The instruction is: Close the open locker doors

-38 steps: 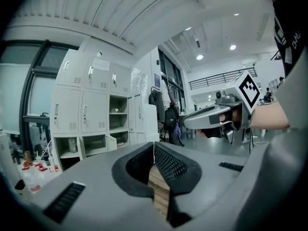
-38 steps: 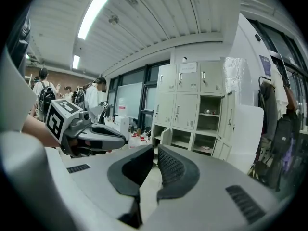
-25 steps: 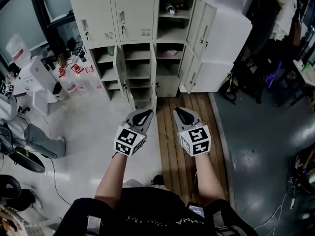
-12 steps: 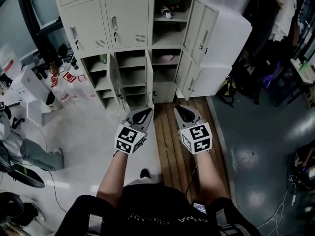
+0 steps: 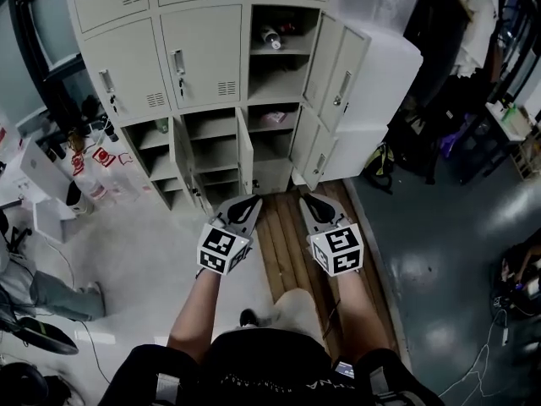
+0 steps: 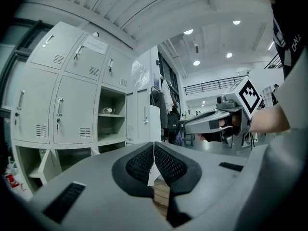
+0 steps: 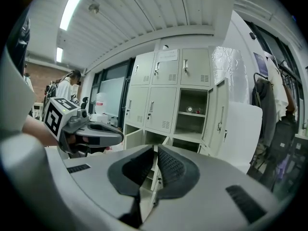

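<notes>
A pale grey locker bank [image 5: 203,49] stands ahead of me. Its upper right compartment is open, the door [image 5: 338,70] swung out to the right, and a bottle [image 5: 270,36] lies on the shelf inside. Below it a second door [image 5: 306,149] hangs open. Two lower doors [image 5: 245,149] [image 5: 182,157] stand ajar over empty shelves. My left gripper [image 5: 251,200] [image 6: 154,144] and right gripper [image 5: 306,198] [image 7: 157,147] are held side by side, short of the lockers and touching nothing. Both are shut and empty.
A strip of wooden planks [image 5: 283,252] runs from my feet to the lockers. A white cabinet [image 5: 385,83] stands behind the open right doors. Bottles and clutter [image 5: 89,176] sit on the floor at left, dark bags [image 5: 423,142] at right. A person's leg [image 5: 51,299] is at far left.
I have stepped nearer: the lockers look larger and sit lower and further left in the head view. Both grippers keep their pose and stay shut.
</notes>
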Motion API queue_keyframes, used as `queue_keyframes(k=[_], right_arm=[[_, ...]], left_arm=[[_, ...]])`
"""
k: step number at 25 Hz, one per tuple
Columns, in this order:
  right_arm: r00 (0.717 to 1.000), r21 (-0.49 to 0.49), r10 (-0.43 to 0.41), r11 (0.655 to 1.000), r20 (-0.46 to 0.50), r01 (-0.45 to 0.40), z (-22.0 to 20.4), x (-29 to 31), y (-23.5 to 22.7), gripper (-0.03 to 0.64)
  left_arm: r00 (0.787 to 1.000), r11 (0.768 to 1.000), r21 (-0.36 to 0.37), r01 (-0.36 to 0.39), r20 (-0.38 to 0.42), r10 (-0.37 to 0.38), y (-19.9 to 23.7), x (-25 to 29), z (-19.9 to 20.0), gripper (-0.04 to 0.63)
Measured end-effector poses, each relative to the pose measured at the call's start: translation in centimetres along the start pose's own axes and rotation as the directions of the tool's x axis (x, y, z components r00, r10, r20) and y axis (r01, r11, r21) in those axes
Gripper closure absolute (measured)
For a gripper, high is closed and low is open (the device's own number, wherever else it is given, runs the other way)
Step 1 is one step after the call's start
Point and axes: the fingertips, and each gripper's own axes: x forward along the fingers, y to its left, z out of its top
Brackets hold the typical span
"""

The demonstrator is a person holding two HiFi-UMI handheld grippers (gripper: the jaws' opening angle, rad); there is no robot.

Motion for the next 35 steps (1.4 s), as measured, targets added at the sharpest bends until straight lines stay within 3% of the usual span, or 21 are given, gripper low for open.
queue_keyframes(k=[7, 14, 22, 28, 35], right_arm=[[1.000, -0.003, 0.019, 1.000, -0.002, -0.019, -0.3, 2.0, -4.0, 0.568], [0.998, -0.007, 0.055, 0.998, 0.015, -0.055, -0.1, 2.8, -12.6, 0.568], [0.989, -0.020, 0.146, 0.989, 0.008, -0.146, 2.9, 1.8, -21.1, 0.568], [0.982, -0.015, 0.190, 0.982, 0.021, -0.190, 5.9, 1.8, -23.3, 0.568], [0.980, 0.001, 0.196, 0.981, 0.023, -0.196, 6.7, 3.2, -24.7, 0.568]], left_arm=[[1.000, 1.000, -0.009, 0.015, 0.013, -0.015, 0.3, 4.6, 0.7, 0.574], [0.999, 0.999, 0.006, -0.032, 0.003, 0.032, -1.0, 12.7, 2.7, 0.574], [0.994, 0.993, -0.021, -0.113, -0.017, 0.112, -3.7, 18.7, 8.0, 0.574], [0.987, 0.987, -0.028, -0.157, -0.025, 0.156, -3.4, 20.1, 11.5, 0.574], [0.986, 0.986, -0.035, -0.166, -0.033, 0.165, -1.8, 21.5, 12.2, 0.574]])
